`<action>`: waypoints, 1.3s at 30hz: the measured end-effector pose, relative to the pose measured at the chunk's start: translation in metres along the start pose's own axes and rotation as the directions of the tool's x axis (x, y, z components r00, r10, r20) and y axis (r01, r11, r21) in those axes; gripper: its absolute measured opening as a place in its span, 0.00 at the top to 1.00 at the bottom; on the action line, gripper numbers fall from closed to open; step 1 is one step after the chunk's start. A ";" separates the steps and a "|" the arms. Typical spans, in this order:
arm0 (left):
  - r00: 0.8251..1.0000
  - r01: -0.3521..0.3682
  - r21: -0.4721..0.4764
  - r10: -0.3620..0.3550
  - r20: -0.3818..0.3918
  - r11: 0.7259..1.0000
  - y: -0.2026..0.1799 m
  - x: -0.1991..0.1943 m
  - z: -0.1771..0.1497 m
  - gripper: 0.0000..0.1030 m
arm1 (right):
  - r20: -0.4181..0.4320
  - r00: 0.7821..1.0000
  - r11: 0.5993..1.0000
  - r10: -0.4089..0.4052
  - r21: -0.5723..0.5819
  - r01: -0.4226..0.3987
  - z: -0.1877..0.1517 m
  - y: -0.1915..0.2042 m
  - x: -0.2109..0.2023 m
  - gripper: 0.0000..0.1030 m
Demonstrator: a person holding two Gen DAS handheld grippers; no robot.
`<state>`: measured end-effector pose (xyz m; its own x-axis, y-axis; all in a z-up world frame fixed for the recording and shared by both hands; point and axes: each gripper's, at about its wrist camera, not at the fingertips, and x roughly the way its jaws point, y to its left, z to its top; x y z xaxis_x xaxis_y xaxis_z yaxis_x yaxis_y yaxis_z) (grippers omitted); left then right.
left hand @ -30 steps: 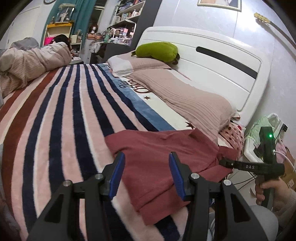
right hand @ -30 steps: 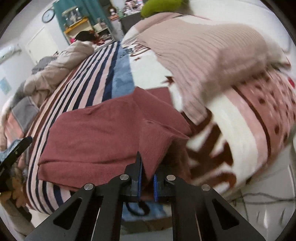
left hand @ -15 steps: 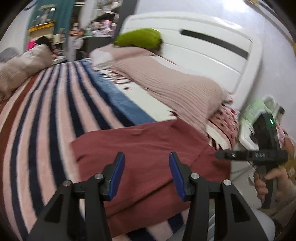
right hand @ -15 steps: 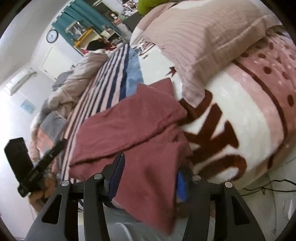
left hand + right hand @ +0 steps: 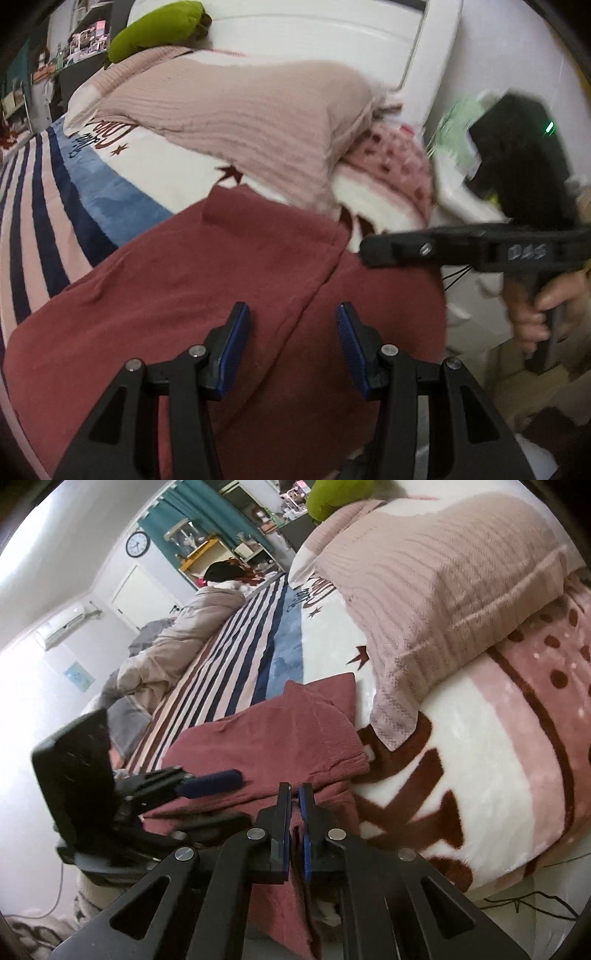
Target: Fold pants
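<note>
Dark red pants (image 5: 221,277) lie folded over on the striped blanket at the bed's near edge, and part of them hangs over the side (image 5: 280,897). My left gripper (image 5: 291,321) hovers open just above the pants, with nothing between its blue pads. In the right wrist view the left gripper (image 5: 214,781) reaches in from the left over the red cloth (image 5: 273,734). My right gripper (image 5: 294,794) is shut on the pants' edge at the bedside. Seen from the left, the right gripper (image 5: 369,251) comes in from the right, held by a hand (image 5: 535,306).
A ribbed pink pillow (image 5: 240,114) lies just beyond the pants, with a green cushion (image 5: 155,26) and the white headboard (image 5: 332,33) behind it. The striped blanket (image 5: 29,192) stretches away to the left. A rumpled duvet (image 5: 177,642) lies far off, and cables (image 5: 517,901) run on the floor.
My left gripper swung right and down over the pants, closer to the right gripper. The right gripper let go of the cloth, opened, then shut again on the pants' edge.
</note>
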<state>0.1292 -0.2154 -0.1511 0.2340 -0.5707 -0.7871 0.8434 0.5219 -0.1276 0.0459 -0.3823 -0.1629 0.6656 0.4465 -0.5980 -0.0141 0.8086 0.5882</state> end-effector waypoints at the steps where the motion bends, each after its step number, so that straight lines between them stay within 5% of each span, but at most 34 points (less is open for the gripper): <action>1: 1.000 -0.019 0.006 0.019 -0.011 1.000 -0.001 0.003 0.000 0.57 | 0.000 1.000 1.000 0.000 -0.002 0.000 0.001 -0.001 0.001 1.00; 10: 0.996 -0.089 -0.040 0.088 -0.023 0.995 0.010 0.005 0.002 0.96 | 0.001 1.000 1.000 0.016 0.012 -0.016 -0.001 -0.010 0.008 1.00; 18: 0.972 -0.172 -0.162 0.194 0.135 0.972 0.029 -0.037 0.004 0.99 | 0.002 1.000 1.000 0.030 -0.006 -0.030 0.006 -0.007 0.008 1.00; 21: 0.934 -0.212 -0.243 0.269 0.234 0.947 0.041 -0.074 0.001 0.99 | 0.001 0.999 0.999 0.034 -0.040 -0.034 0.016 0.001 0.006 1.00; 28: 0.791 -0.288 -0.429 0.465 0.397 0.856 0.068 -0.162 -0.017 0.99 | -0.016 1.000 0.983 0.005 -0.182 -0.008 0.057 0.029 0.015 1.00; 33: 0.741 -0.295 -0.493 0.521 0.423 0.819 0.080 -0.191 -0.036 0.99 | -0.046 0.999 0.968 -0.023 -0.251 0.010 0.088 0.046 0.032 1.00; 39: 0.724 -0.303 -0.508 0.542 0.427 0.806 0.085 -0.198 -0.049 0.99 | -0.131 0.975 0.938 -0.179 -0.322 0.129 0.092 0.036 0.069 0.98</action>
<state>0.1306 -0.0268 -0.0360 0.8326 -0.4011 -0.3818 0.3629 0.9160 -0.1709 0.1601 -0.3575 -0.1328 0.5539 0.3411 -0.7595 -0.1674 0.9392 0.2997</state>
